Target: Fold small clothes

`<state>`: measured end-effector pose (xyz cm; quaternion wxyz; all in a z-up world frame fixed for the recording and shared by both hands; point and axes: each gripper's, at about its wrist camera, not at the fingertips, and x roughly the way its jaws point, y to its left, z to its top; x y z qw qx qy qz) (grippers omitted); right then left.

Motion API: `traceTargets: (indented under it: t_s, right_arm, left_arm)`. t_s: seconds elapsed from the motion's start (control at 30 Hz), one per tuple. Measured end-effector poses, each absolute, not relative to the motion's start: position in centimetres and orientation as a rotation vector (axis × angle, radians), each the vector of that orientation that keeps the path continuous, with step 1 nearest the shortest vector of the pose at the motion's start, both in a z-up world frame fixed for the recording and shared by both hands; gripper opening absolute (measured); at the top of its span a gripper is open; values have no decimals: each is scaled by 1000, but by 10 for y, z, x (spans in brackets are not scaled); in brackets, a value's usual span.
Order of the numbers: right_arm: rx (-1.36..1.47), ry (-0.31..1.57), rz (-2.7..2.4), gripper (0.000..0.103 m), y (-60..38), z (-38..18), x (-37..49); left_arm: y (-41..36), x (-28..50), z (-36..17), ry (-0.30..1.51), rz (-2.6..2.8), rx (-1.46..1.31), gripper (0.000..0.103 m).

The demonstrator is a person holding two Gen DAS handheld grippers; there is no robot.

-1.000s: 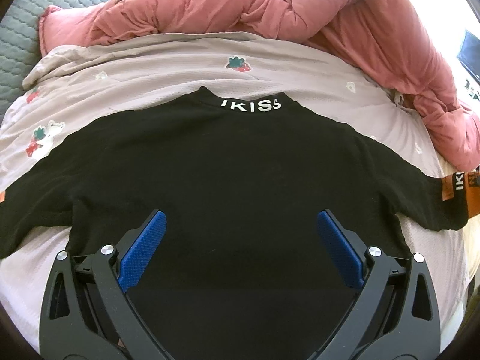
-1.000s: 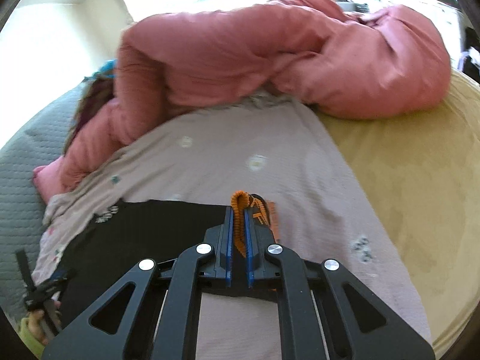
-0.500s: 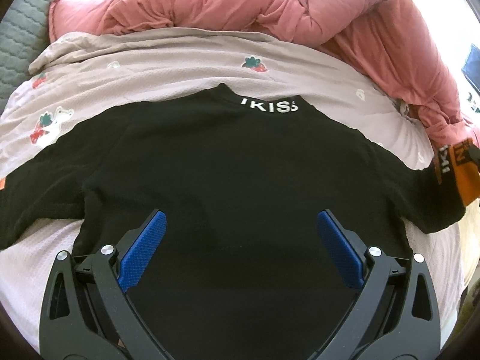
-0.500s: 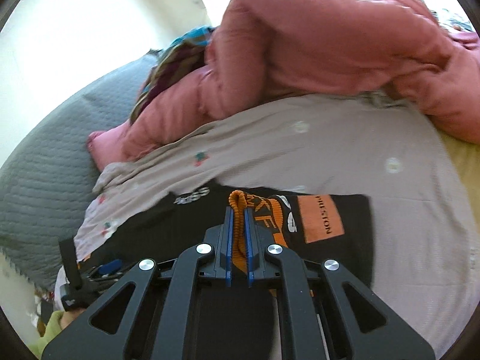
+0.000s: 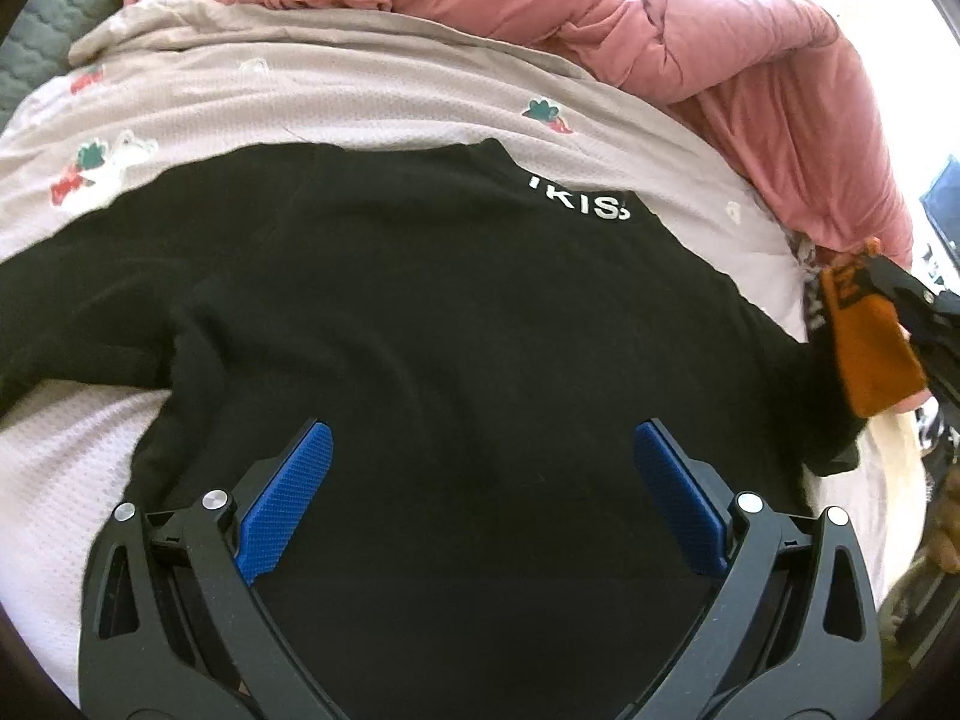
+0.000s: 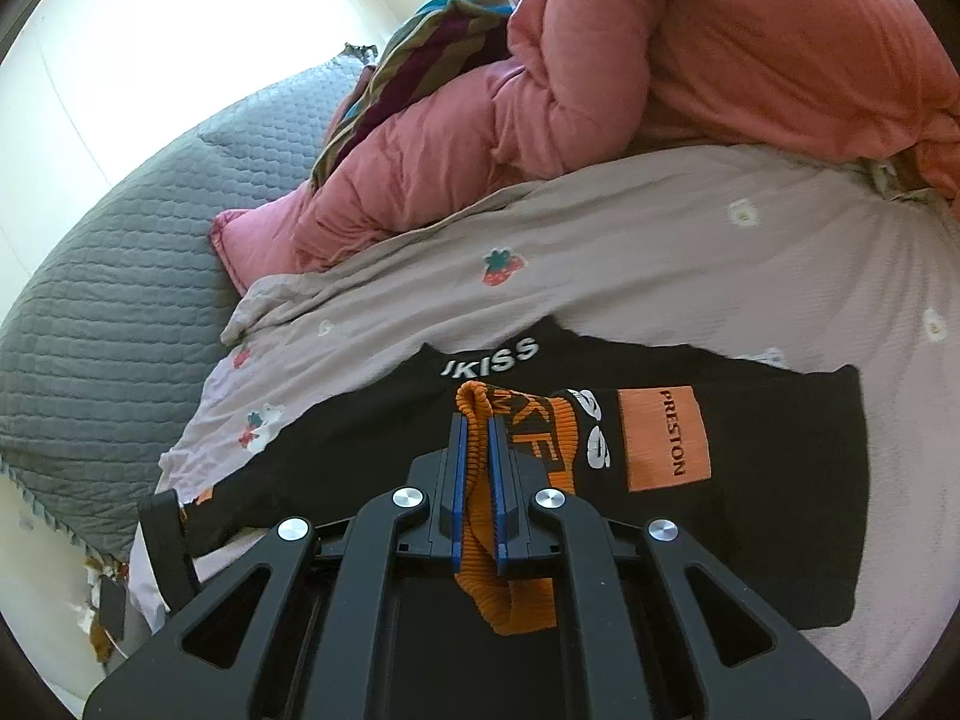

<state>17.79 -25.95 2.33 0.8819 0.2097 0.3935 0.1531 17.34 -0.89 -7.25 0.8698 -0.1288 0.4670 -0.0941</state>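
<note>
A black sweatshirt (image 5: 456, 324) with white "UKISS" lettering at the collar lies back-up on a pale printed sheet (image 5: 336, 90). My left gripper (image 5: 480, 498) is open and empty, hovering over the shirt's lower middle. My right gripper (image 6: 475, 468) is shut on the orange ribbed cuff (image 6: 480, 456) of the right sleeve and holds it lifted over the shirt's body. The sleeve (image 6: 768, 480), with an orange "PRESTON" patch, is folded inward. The cuff (image 5: 870, 348) and right gripper also show at the left wrist view's right edge.
A bunched pink duvet (image 6: 690, 72) lies along the far side of the sheet, also in the left wrist view (image 5: 660, 18). A grey quilted cover (image 6: 132, 276) lies at the left. Striped fabric (image 6: 420, 54) sits behind the duvet.
My right gripper has carried the orange cuff up and leftward over the shirt, folding the right sleeve across the body. The left gripper stayed open and shifted slightly left.
</note>
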Motion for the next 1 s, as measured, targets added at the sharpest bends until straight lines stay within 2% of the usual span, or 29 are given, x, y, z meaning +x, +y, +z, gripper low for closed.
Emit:
traceTargets:
  t_s: [0.17,0.27,0.33,0.4,0.47,0.57,0.73,0.8,0.93,0.97,1.0]
  right_arm:
    - [477,828,367,11,-244,18,188]
    - [460,830,364,24,-238,16,188]
    - [447,838,353,28,-242,13,185]
    - [416,834,324,39,-247,11,179]
    - [383,824,284,41,-256,8,171]
    - [338,797,206,48,-274,5,159]
    - [328,754,102,53,-311,1,138]
    - [343,741,86,53,-322,0,131]
    - [371,724,60,53,-342,-4,121]
    - [378,722,56,53,-346,-6,119]
    - [385,720,57,53,-348,-6,117]
  left_arm:
    - [-12,171,-73,970,-234,-288,95]
    - [-19,168,-74,974,-266,-291,94]
    - [-23,169,-75,979,-281,-293,93]
    - [-26,169,-76,981,-297,-309,82]
    - [-32,171,-78,1004,-334,-339,72]
    - [-45,172,-78,1024,-391,-389,72]
    - [-73,181,-85,1109,-513,-541,71]
    - [-84,186,-89,1136,-537,-578,67]
    - [-104,197,-99,1189,-533,-614,66]
    - [-107,200,-101,1200,-525,-621,64]
    - [-110,202,-103,1204,-511,-625,58]
